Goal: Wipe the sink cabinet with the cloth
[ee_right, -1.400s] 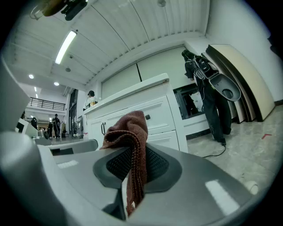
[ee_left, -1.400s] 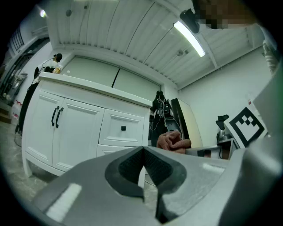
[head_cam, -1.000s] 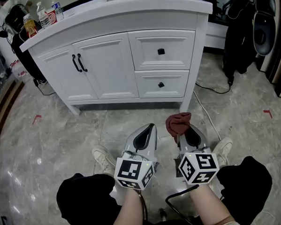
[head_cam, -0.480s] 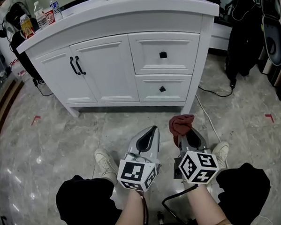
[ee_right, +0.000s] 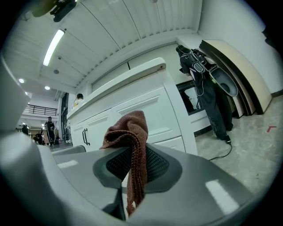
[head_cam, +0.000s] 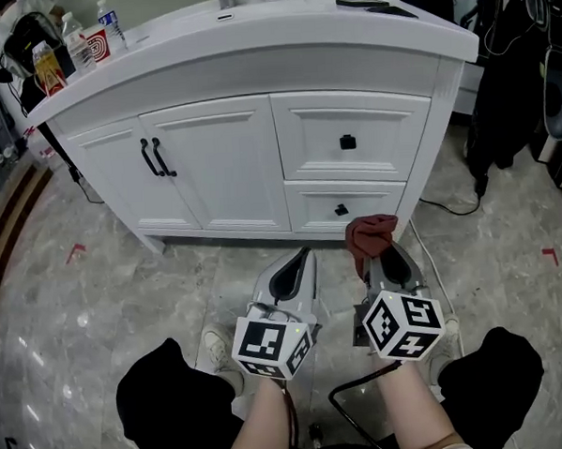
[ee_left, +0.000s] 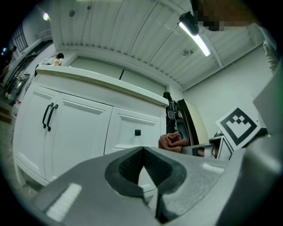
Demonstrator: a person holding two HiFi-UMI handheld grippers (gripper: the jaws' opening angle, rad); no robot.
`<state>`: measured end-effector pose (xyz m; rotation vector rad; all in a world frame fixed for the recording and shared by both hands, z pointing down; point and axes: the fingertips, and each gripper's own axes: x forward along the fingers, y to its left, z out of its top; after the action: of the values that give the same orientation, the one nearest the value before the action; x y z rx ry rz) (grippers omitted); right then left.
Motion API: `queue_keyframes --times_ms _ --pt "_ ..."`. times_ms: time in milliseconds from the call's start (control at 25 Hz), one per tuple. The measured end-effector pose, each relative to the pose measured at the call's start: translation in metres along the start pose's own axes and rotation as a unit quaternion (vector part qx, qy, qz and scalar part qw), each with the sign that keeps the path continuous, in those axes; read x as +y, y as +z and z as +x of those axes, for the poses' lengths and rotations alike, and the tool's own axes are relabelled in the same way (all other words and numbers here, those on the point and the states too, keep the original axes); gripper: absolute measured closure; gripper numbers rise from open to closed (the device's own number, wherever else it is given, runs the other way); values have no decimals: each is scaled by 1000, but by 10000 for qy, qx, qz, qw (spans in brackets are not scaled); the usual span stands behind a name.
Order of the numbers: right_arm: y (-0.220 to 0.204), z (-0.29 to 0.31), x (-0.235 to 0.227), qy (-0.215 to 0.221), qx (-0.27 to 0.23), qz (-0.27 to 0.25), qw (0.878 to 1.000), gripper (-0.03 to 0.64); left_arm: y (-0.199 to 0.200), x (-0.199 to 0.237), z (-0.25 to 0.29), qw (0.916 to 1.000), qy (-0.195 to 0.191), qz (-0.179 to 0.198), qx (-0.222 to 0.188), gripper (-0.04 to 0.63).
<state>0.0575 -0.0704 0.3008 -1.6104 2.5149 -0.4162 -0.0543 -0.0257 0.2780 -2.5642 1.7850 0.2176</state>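
The white sink cabinet (head_cam: 259,154) stands ahead, with two doors at the left and two drawers at the right; it also fills the left gripper view (ee_left: 88,128) and shows in the right gripper view (ee_right: 132,110). My right gripper (head_cam: 384,260) is shut on a reddish-brown cloth (head_cam: 368,235), bunched above the jaw tips just below the lower drawer (head_cam: 344,208). In the right gripper view the cloth (ee_right: 131,137) hangs down between the closed jaws. My left gripper (head_cam: 294,267) is shut with nothing in it, a little short of the cabinet's base.
Bottles and a carton (head_cam: 74,44) stand on the counter's left end. A cable (head_cam: 449,206) runs over the marble floor at the right. Dark bags and clothing (head_cam: 508,76) hang at the right. The person's dark trouser legs (head_cam: 168,394) are below.
Both grippers and the person have come closer to the cabinet; the cloth now reaches the lower drawer's level. The grip on the cloth is unchanged.
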Motion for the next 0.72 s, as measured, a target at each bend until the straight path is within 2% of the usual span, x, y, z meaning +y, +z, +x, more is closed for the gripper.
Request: queue_keyframes --times_ms 400,720 --pt "40 108 48 559 -387 -328 9971 526 8 75 47 9997 106 205 -39 595" --pt "78 175 96 1044 -786 -602 9896 526 12 123 81 9996 77 263 -104 595"
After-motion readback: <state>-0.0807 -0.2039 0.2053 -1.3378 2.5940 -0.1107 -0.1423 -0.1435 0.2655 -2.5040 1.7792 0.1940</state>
